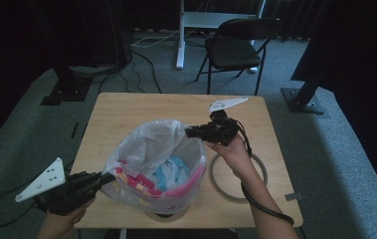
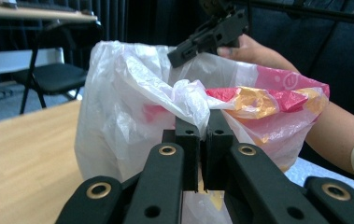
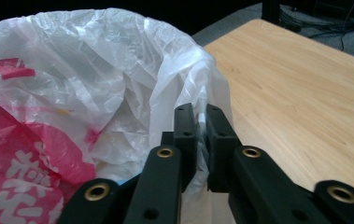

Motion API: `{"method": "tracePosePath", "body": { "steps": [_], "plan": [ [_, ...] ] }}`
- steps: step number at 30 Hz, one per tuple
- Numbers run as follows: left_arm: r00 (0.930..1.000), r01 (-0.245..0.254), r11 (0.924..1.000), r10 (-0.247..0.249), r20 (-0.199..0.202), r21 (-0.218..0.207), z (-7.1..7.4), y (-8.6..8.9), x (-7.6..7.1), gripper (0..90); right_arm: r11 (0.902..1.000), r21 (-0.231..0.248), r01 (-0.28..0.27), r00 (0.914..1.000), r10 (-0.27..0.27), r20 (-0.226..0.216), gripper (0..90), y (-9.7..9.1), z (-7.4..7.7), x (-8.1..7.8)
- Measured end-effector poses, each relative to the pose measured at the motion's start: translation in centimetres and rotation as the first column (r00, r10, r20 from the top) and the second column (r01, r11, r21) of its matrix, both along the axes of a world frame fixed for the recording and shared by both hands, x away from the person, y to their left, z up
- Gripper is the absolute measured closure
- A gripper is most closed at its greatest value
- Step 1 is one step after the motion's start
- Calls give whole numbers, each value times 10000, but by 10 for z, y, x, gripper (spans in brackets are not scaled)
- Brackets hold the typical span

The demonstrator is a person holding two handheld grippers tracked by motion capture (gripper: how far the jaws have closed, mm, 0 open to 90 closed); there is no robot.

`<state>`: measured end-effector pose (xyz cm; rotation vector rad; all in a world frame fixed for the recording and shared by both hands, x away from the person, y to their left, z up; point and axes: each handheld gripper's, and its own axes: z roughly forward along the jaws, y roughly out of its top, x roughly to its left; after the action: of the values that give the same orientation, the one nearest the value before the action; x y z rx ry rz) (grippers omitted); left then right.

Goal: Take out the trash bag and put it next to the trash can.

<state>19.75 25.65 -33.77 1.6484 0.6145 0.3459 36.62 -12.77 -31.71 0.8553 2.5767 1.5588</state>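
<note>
The left gripper (image 1: 107, 178) pinches the near-left rim of the plastic bag (image 1: 153, 149) while the right gripper (image 1: 190, 132) clamps its far-right rim, the bag lining a bin at the table's (image 1: 126, 112) near middle, a grey ring (image 1: 261, 172) just right.

I am seeing a dim, underexposed high view; daylight is glaring off the desk (image 3: 296, 88), while my near jaws are blurring.

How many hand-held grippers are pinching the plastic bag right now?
2. The left hand-held gripper pinches the plastic bag at its near-left rim; the right hand-held gripper pinches the far-right rim.
</note>
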Motion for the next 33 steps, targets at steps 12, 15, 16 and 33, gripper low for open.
{"method": "tracePosePath", "body": {
  "steps": [12, 15, 16, 33],
  "plan": [
    [9991, 419, 9991, -420, 99, 102, 25, -27, 26, 872, 9958, 470, -792, 9946, 758, 707, 895, 8, 25, -7],
    [9985, 516, 9986, -519, 150, 144, 30, -35, 31, 872, 9854, 873, -1463, 9868, 1392, 823, 895, 13, 33, -12],
    [9983, 561, 9983, -564, 152, 148, 31, -37, 33, 872, 9812, 976, -1666, 9841, 1592, 793, 895, 15, 36, -14],
    [9931, 1171, 9930, -1171, -15, 167, 38, -73, 47, 872, 8427, 2056, -4975, 8587, 5120, -206, 597, 53, 28, -26]
  ]
}}
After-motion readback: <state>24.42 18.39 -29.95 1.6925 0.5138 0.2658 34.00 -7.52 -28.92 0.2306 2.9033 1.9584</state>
